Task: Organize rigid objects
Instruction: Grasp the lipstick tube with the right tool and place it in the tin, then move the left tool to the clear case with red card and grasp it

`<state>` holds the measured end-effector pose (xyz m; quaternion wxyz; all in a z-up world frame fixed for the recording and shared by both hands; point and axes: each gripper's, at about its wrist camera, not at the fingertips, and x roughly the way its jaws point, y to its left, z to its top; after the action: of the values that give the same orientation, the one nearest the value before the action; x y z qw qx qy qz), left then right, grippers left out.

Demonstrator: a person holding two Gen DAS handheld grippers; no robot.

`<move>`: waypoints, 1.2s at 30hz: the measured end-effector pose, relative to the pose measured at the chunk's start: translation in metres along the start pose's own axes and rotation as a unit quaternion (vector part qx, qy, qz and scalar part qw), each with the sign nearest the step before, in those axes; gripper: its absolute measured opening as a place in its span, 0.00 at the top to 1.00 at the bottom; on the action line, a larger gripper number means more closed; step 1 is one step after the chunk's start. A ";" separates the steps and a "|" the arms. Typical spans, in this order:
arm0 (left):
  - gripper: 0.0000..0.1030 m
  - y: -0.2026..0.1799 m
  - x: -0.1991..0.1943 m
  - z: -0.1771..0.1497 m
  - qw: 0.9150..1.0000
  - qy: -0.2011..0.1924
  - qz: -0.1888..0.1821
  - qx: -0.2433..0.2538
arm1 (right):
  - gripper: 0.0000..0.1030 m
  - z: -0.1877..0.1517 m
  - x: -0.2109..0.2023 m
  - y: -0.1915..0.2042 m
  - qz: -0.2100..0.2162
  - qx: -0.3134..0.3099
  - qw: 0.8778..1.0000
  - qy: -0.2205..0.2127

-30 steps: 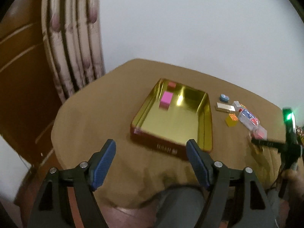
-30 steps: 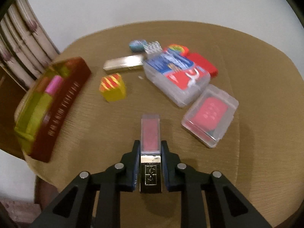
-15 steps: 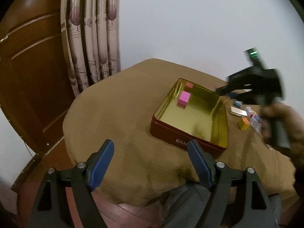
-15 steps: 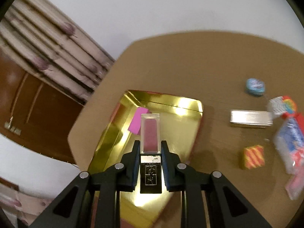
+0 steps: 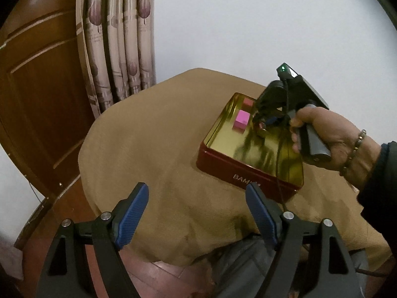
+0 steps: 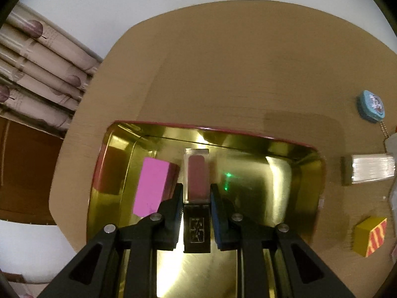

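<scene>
My right gripper (image 6: 196,193) is shut on a lipstick (image 6: 197,173) with a clear cap and a black base, held low inside the red tin with a gold inside (image 6: 292,159). A pink block (image 6: 153,186) lies in the tin just left of the lipstick. In the left wrist view the right gripper (image 5: 264,121) hangs over the far part of the tin (image 5: 248,171), beside the pink block (image 5: 241,121). My left gripper (image 5: 198,213) is open and empty, off the table's near edge.
On the brown tablecloth (image 6: 235,62) right of the tin lie a silver bar (image 6: 369,168), a blue round keychain (image 6: 371,104) and a yellow block with red stripes (image 6: 369,236). A curtain (image 5: 116,37) and a wooden door (image 5: 37,99) stand to the left.
My right gripper has carried the lipstick from the table's right side over the tin and lowered it inside, next to the pink block. My left gripper has drifted left and back a little.
</scene>
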<state>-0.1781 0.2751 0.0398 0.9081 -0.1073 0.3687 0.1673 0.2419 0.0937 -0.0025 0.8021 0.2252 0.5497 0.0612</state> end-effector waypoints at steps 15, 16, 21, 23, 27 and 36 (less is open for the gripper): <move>0.25 -0.011 -0.008 -0.003 0.999 -0.025 0.019 0.029 | 0.72 -0.019 -0.061 0.019 0.037 -0.053 0.990 -0.122; 0.25 -0.013 -0.009 -0.003 0.999 -0.027 0.015 0.032 | 0.70 -0.028 -0.074 0.013 0.047 -0.061 0.987 -0.142; 0.25 -0.031 -0.020 -0.004 0.997 -0.034 -0.035 0.058 | 0.47 -0.109 -0.151 -0.053 -0.027 -0.095 0.961 -0.259; 0.24 -0.043 -0.024 -0.003 0.994 -0.029 -0.076 0.073 | 0.43 -0.141 -0.183 -0.105 -0.069 -0.087 0.952 -0.287; 0.24 -0.088 -0.025 0.002 0.978 -0.003 -0.170 0.124 | 0.42 -0.186 -0.218 -0.221 -0.180 -0.041 0.935 -0.302; 0.23 -0.249 0.006 0.002 0.938 0.025 -0.241 0.247 | 0.42 -0.204 -0.225 -0.365 -0.233 0.069 0.927 -0.285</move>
<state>-0.0777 0.0473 0.0545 0.9096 0.0307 0.3840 -0.1556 -0.0857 -0.2492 -0.0264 0.8991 0.1538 0.3377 -0.2322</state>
